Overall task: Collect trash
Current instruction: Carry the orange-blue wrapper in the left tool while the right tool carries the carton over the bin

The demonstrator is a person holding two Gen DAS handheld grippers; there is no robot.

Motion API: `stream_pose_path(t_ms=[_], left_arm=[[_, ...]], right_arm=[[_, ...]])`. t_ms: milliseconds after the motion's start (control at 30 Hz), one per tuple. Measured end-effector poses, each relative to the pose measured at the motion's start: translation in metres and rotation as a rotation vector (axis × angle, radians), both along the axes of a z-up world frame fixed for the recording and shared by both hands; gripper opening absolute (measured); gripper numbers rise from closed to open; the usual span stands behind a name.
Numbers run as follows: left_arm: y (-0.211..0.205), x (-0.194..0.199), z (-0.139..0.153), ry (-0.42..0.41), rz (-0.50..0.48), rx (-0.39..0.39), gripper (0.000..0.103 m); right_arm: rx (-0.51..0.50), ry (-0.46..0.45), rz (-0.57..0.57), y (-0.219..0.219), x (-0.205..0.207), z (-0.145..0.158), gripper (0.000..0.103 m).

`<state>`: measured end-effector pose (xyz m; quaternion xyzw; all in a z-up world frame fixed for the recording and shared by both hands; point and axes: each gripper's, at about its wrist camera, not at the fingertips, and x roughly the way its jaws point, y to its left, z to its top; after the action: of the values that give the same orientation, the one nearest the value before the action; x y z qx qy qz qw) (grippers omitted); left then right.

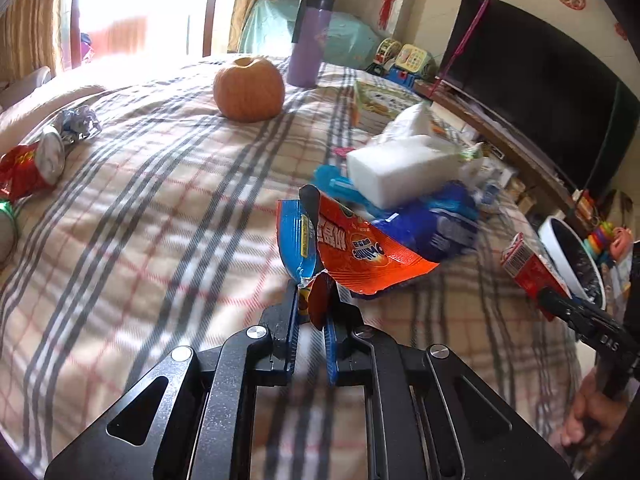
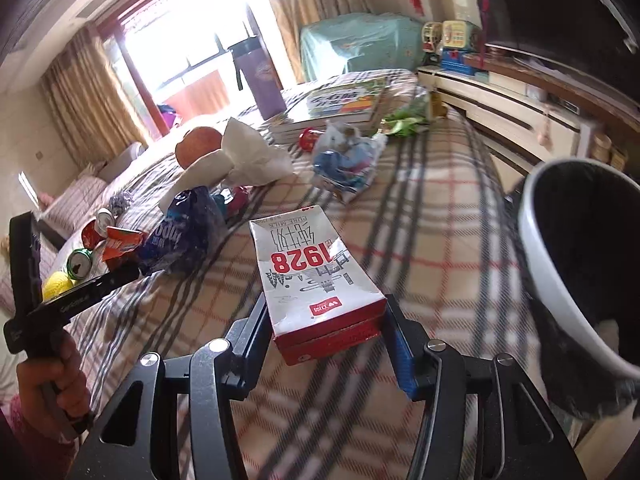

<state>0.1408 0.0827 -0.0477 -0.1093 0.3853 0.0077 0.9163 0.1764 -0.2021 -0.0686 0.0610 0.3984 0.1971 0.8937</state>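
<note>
My left gripper [image 1: 313, 300] is shut on an orange snack wrapper [image 1: 360, 252] and holds it above the plaid bedspread [image 1: 160, 220]. My right gripper [image 2: 326, 320] is shut on a red and white milk carton [image 2: 316, 276] marked 1928, held over the bed beside a white trash bin with a black liner [image 2: 560, 280]. The carton [image 1: 528, 268] and bin [image 1: 560, 248] also show at the right of the left wrist view. A blue snack bag [image 2: 184, 236], crushed cans [image 2: 96, 232] and crumpled foil [image 1: 80, 122] lie on the bed.
An orange pumpkin [image 1: 249, 88], a purple flask [image 1: 307, 40], a tissue pack [image 1: 404, 168] and books [image 2: 340, 108] sit on the bed. A clear bag of blue items [image 2: 348, 164] lies mid-bed. A dark TV [image 1: 540, 92] stands on a cabinet at the right.
</note>
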Motion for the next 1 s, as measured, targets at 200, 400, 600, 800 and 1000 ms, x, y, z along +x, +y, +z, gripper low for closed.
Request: stream_pose_path(t_ms=[200, 400, 600, 800, 1000], left_arm=[[-0.024, -0.023, 0.005, -0.001, -0.075, -0.028, 0.010], [-0.066, -0.026, 0.006, 0.011, -0.176, -0.043, 0.010], [-0.118, -0.020, 0.016, -0.007, -0.294, -0.031, 0.010], [-0.164, -0.006, 0.020, -0.006, -0.388, -0.026, 0.010], [-0.193, 0.001, 0.020, -0.004, -0.450, -0.015, 0.010]], right_arm=[[0.024, -0.009, -0.041, -0.015, -0.018, 0.004, 0.053], [0.034, -0.035, -0.082, -0.036, -0.031, 0.013, 0.054], [0.049, -0.067, -0.142, -0.066, -0.044, 0.024, 0.054], [0.056, -0.083, -0.207, -0.096, -0.053, 0.029, 0.053], [0.060, -0.087, -0.256, -0.118, -0.057, 0.031, 0.054]])
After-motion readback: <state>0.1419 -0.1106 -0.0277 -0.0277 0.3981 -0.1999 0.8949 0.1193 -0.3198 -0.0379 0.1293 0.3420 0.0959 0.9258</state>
